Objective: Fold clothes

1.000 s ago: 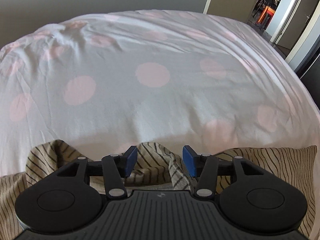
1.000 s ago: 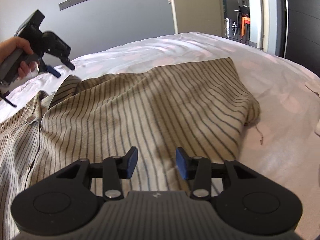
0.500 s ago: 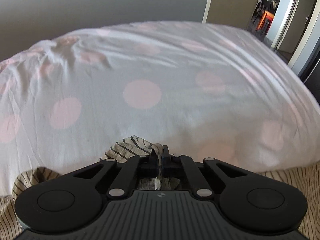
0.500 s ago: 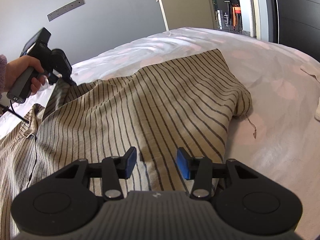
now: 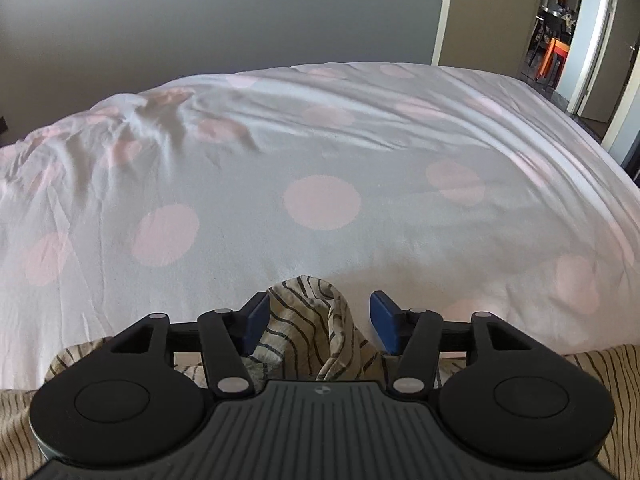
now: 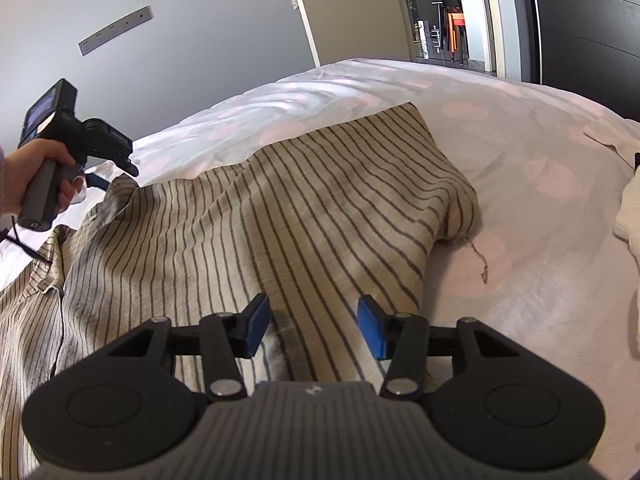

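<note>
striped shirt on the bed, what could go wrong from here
1. The left gripper has just been opening; the bunched fold of the striped shirt between its pads looks released and may slump crooked.
2. The shirt's loose thread could snag.
3. The right gripper, open over flat cloth, might drag wrinkles in.

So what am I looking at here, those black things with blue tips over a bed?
No robot here: a person holds a hand tool in each hand, each carrying a camera that looks along its two blue-padded fingers. One picture comes from the left gripper, whose jaws have just been opening, with a bunched fold of the striped shirt loose between them. The other comes from the right gripper, open above the shirt, which lies on a dotted bedsheet. There you also see the left hand gripping its tool.
</note>
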`<state>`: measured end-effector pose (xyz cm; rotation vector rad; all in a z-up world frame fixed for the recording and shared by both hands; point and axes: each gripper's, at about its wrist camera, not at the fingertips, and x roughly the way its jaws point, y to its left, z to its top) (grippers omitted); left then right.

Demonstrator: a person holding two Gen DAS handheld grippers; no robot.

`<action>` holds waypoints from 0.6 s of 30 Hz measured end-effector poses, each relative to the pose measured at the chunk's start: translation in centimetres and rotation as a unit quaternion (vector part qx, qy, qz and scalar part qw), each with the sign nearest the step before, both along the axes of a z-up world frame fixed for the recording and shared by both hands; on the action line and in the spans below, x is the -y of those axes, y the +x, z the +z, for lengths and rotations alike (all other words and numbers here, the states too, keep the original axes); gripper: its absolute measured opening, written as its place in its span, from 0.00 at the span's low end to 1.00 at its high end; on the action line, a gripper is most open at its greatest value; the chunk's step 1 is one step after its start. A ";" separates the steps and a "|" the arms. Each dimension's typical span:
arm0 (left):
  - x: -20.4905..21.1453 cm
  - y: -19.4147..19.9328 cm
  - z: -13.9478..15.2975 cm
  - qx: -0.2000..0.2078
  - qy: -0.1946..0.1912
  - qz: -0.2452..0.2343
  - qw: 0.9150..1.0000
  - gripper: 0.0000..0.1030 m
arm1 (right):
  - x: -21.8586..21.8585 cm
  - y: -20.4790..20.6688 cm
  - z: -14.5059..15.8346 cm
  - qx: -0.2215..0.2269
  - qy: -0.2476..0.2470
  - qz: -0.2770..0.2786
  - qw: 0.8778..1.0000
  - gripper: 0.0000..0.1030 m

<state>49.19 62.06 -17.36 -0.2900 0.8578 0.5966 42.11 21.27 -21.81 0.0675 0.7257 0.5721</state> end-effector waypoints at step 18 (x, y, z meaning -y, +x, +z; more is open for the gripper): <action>4.8 -15.1 1.3 -0.005 -0.006 -0.041 0.999 0.52 | 0.2 -2.4 2.3 -0.006 0.015 0.045 0.999 0.55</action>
